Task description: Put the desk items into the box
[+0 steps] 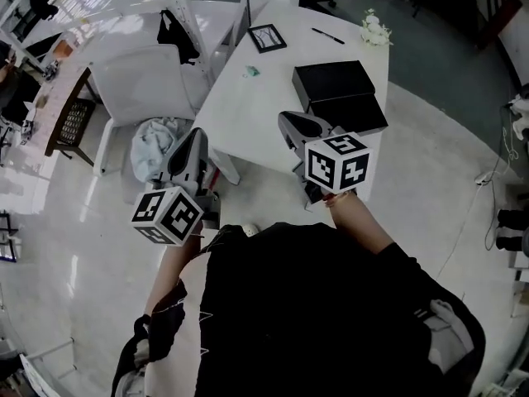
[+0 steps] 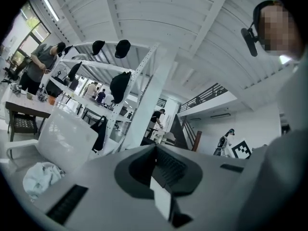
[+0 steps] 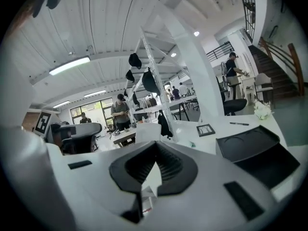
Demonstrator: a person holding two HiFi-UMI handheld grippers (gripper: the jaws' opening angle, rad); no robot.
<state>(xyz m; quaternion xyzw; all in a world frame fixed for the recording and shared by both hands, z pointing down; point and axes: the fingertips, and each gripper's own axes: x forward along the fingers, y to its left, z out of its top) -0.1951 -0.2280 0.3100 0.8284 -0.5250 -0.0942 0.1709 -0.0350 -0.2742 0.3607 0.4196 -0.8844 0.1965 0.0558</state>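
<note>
Left gripper (image 1: 198,135) and right gripper (image 1: 287,119) are held closed and empty; the pen (image 1: 328,35) may be swept off the desk (image 1: 256,114) unless jaws are parted.

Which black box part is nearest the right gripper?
The front part, at the desk edge beside the right gripper; the other part lies beyond it, toward the pen.

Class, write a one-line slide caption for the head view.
Left gripper and right gripper, both shut and empty, poised at a white table bearing a black rectangular box, black-framed picture and black pen.
</note>
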